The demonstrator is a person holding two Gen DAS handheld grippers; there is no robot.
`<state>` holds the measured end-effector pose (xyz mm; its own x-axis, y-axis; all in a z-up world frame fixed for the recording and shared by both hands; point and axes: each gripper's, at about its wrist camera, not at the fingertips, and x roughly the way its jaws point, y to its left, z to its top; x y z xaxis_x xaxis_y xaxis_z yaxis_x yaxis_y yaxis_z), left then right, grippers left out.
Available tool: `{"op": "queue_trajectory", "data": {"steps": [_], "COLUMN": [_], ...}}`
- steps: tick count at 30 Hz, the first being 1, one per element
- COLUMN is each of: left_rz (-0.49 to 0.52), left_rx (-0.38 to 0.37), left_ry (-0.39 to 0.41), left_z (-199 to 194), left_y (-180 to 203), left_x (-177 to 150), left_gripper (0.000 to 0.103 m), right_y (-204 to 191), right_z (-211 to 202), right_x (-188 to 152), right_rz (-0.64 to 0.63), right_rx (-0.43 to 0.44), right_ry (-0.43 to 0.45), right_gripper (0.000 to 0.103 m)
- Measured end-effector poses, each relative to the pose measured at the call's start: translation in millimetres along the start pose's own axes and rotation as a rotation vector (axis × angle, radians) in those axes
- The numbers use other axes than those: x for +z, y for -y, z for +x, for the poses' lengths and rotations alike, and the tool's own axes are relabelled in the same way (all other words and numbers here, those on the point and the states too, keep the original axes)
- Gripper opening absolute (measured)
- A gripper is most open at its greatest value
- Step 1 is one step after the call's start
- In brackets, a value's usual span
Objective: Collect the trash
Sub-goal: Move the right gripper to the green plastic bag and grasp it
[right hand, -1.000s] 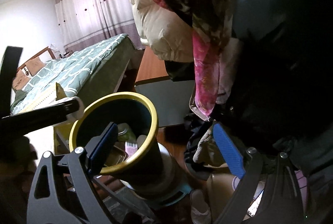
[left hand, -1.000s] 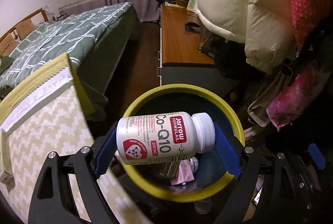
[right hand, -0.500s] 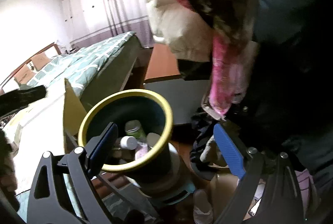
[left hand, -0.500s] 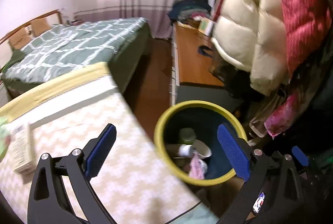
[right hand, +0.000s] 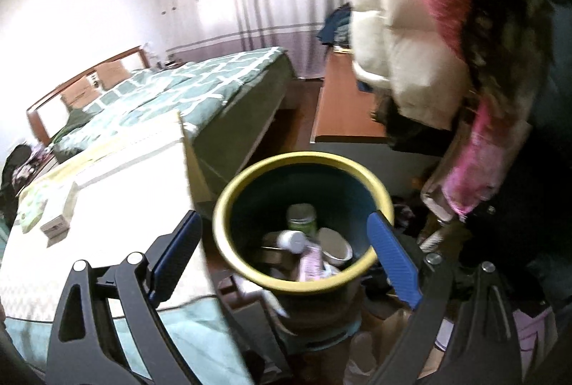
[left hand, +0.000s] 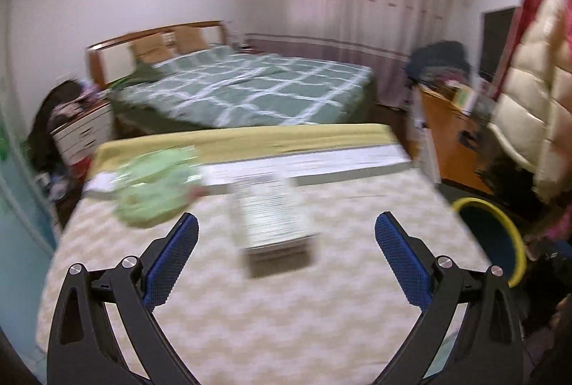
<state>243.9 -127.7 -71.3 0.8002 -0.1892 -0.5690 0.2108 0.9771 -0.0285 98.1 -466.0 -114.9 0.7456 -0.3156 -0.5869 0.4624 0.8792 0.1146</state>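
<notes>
Pointing over the tabletop (left hand: 321,331), the left gripper (left hand: 286,252) has its fingers (left hand: 171,260) spread wide with nothing between them; the last two readings of their spread are near level. A box (left hand: 271,217) lies on the patterned cloth just ahead of the fingers, blurred, and a green packet (left hand: 153,195) lies beside it to the left. The bin (left hand: 500,242), yellow-rimmed, stands off the tabletop's right edge. The right gripper (right hand: 286,256) hangs above the bin (right hand: 304,163), its fingers (right hand: 393,256) apart and empty, one each side of the rim in the right wrist view. Inside the bin lie a white bottle (right hand: 291,239), a green-lidded jar (right hand: 302,217), a pink wrapper (right hand: 311,263) and a round lid (right hand: 334,243). The box (right hand: 59,217) and packet (right hand: 32,206) show at the far left of the tabletop (right hand: 107,224). A bed (left hand: 250,92) stands behind; coats (right hand: 411,45) hang at right.
</notes>
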Motion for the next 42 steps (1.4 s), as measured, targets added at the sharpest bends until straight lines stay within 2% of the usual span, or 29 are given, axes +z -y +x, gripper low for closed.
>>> {"op": "queue_trajectory", "data": {"steps": [7, 13, 19, 23, 28, 31, 39, 42], "left_rz": [-0.13, -0.201, -0.229, -0.244, -0.278, -0.289, -0.32, -0.311], "left_rx": [0.191, 0.305, 0.402, 0.448, 0.443, 0.446, 0.442, 0.441], "left_ry": [0.027, 0.035, 0.019, 0.004, -0.003, 0.005, 0.016, 0.015], "left_z": [-1, -1, -3, -5, -3, -4, -9, -8], "left_y": [-120, -190, -223, -235, -243, -243, -246, -245], "left_x": [-26, -45, -55, -62, -64, -65, -66, -66], "left_gripper": [0.098, 0.098, 0.098, 0.098, 0.098, 0.098, 0.098, 0.098], "right_y": [-69, -149, -247, -294, -351, -390, -470, -495], "right_z": [3, 16, 30, 38, 49, 67, 119, 139], "right_x": [9, 16, 18, 19, 22, 24, 28, 24], "right_rz": [-0.101, -0.198, -0.302, -0.332, -0.373, -0.416, -0.51, -0.543], "right_rx": [0.072, 0.186, 0.347, 0.44, 0.53, 0.603, 0.626, 0.572], "right_ry": [-0.01, -0.046, -0.088, -0.118, -0.157, -0.225, -0.333, -0.356], "right_gripper": [0.089, 0.089, 0.089, 0.089, 0.089, 0.089, 0.09, 0.092]}}
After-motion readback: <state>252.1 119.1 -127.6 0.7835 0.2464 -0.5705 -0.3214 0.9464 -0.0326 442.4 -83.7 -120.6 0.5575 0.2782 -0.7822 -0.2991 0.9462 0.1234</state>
